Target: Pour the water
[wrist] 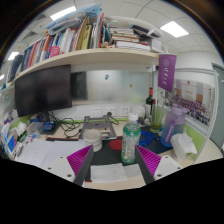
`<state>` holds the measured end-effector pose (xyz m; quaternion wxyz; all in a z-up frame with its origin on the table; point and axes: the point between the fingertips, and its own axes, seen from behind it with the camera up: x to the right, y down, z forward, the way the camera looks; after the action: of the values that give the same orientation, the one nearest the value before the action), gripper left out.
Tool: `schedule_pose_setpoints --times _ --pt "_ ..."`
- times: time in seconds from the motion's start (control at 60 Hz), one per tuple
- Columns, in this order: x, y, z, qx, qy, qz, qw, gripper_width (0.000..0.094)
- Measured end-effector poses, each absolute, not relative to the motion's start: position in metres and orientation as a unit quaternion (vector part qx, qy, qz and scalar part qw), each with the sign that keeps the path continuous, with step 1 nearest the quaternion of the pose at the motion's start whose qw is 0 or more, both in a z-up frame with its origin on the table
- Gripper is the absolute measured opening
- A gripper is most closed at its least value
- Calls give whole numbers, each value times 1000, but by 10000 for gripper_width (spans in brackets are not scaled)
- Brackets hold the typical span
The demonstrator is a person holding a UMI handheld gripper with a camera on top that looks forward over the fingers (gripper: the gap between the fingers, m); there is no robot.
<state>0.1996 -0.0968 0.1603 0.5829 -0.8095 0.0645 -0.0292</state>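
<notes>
So the bottle [130,140] stands on the desk [45,152] just ahead of the gripper [114,166], nearer its right finger, with a gap on the left side. A monitor [42,90] sits beyond to the left, a shelf of books [85,38] above it, and a dark bottle [151,104] further back right.

bright, even light from ceiling panels [62,13], slight glare there; soft shadows under the shelf [80,58]; strong fisheye bending toward the edges.
</notes>
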Motion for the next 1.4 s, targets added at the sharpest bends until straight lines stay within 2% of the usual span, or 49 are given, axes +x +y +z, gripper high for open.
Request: schedule_pose_setpoints --times 0.2,0.367,0.433,0.6,0.7,0.867,1.0,1.2,1.4 --pt "266 -43 115 -809 60 -55 583 858" --pt "287 11 100 -799 55 -44 598 842" --pt "286 31 96 -794 42 -34 606 773" --pt "278 60 82 -789 20 -9 614 523" --pt "276 64 86 -775 9 -19 631 507" --pt "277 65 87 -774 16 -27 632 409" --pt "277 69 85 -783 7 -53 620 341" --pt "264 83 111 -790 -80 -128 594 338" --pt "263 116 128 -765 -272 -308 496 338"
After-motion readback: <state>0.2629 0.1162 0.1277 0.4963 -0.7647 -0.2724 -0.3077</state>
